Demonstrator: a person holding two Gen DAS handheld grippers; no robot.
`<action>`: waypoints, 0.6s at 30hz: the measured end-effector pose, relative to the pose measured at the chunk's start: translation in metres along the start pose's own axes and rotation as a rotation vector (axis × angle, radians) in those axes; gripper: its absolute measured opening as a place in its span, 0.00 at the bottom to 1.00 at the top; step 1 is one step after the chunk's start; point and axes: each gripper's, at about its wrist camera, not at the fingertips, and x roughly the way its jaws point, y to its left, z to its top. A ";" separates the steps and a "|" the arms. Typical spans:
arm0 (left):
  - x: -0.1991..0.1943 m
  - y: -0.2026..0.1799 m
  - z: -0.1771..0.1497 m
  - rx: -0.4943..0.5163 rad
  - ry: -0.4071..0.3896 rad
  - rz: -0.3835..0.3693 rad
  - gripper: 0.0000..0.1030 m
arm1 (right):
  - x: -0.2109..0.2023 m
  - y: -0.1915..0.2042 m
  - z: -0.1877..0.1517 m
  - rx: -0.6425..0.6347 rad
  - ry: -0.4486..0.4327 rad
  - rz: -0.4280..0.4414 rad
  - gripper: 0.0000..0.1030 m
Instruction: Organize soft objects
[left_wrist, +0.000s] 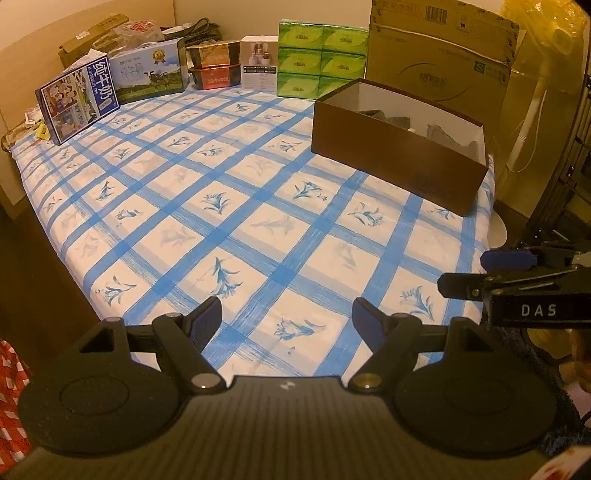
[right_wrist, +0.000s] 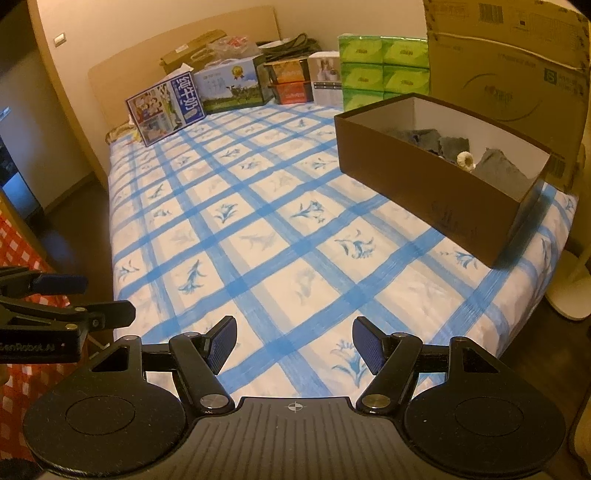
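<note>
Soft grey cloth pieces (right_wrist: 495, 168) sit inside the brown box (right_wrist: 436, 184) on the right side of the bed, w/ a small pale frilly item (right_wrist: 464, 160) between them; I can't tell what it is. The box is open-topped, white inside, and has a faint mark on its near wall that I can't read.

Writing I can read: the tilted blue-and-white milk carton box (left_wrist: 75, 101) at the far left says 纯牛奶. Next to it the box w/ a cow picture (left_wrist: 151, 74) has Chinese text too blurred to make out. The big cardboard carton (left_wrist: 439, 55) behind the brown box shows a barcode and an "S" in a square. The right tong's body, seen from the left cam, reads "DAS"; the left tong's body, seen from the right cam, reads something like "GenRobot.AI". Green tissue packs (left_wrist: 321, 61) have a logo I can't read.

My left tong (left_wrist: 288, 319) is wide open, nothing between the blue pads, hanging over the blue-checked bed sheet (left_wrist: 258, 206) near its front edge. My right tong (right_wrist: 294, 341) is likewise wide, empty, touching nothing, over the same front edge. Both are well apart from the brown box.
</note>
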 end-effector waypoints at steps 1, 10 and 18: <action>0.000 0.000 0.000 0.000 0.000 -0.001 0.74 | 0.000 0.001 -0.001 -0.003 0.001 0.000 0.67; 0.003 -0.003 -0.001 -0.003 0.008 0.001 0.74 | 0.000 0.002 -0.003 -0.008 0.004 0.002 0.67; 0.004 -0.003 -0.001 -0.002 0.009 -0.001 0.74 | 0.000 0.002 -0.003 -0.007 0.007 0.003 0.67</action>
